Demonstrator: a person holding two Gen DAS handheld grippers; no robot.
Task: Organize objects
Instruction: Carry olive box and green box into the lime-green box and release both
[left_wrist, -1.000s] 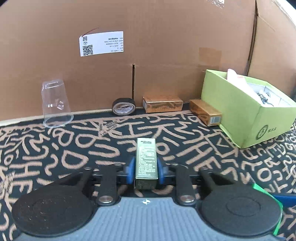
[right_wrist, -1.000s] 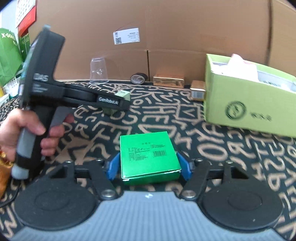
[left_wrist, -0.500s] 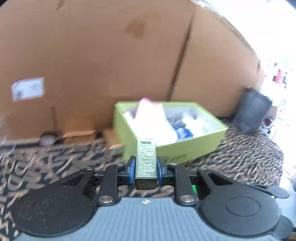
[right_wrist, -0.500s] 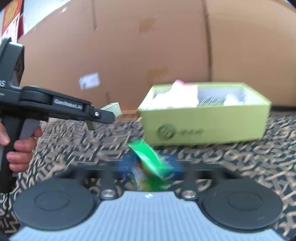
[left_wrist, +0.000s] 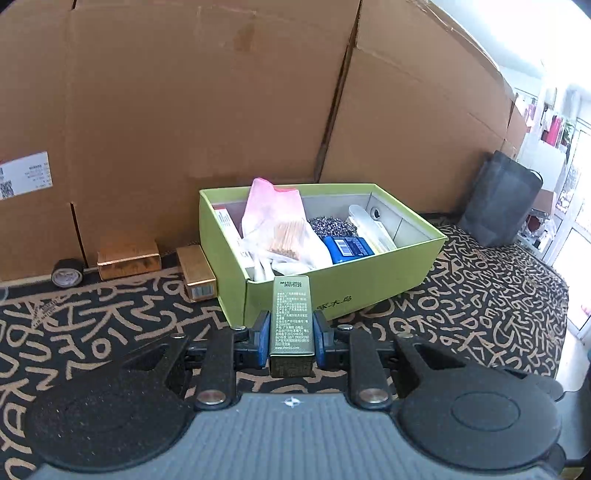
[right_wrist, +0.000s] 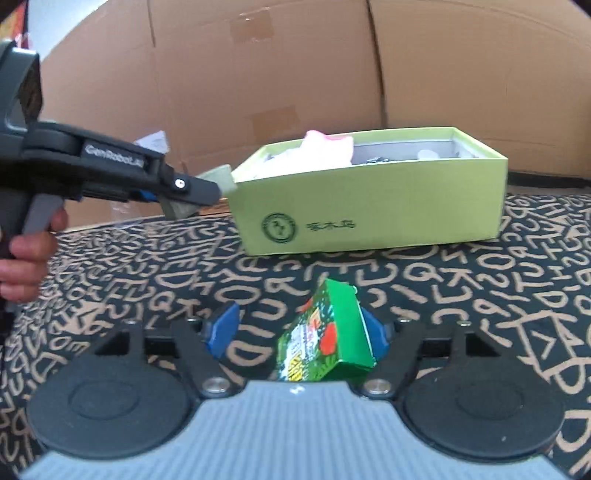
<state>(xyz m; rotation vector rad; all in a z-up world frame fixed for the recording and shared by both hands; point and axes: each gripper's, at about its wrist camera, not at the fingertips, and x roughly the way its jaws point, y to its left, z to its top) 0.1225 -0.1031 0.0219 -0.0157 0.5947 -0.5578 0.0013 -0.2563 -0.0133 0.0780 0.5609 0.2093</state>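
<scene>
The left gripper (left_wrist: 291, 333) is clamped on a slim olive carton (left_wrist: 291, 321), held upright just short of the green box (left_wrist: 343, 288) on the patterned cloth (left_wrist: 110, 332). The right gripper (right_wrist: 295, 330) has just been opening; its jaws stand apart, and the green packet (right_wrist: 325, 336) sits tilted between them, against the right pad only.

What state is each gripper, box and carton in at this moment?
left gripper: shut on the narrow olive box.
narrow olive box: closed, clamped between both pads.
right gripper: open, jaws just been opening, green carton between them.
green carton: tilted, loose, against one finger only.
lime shoebox: lidless, partly filled.
gold box by shoebox: closed, lying flat.
</scene>
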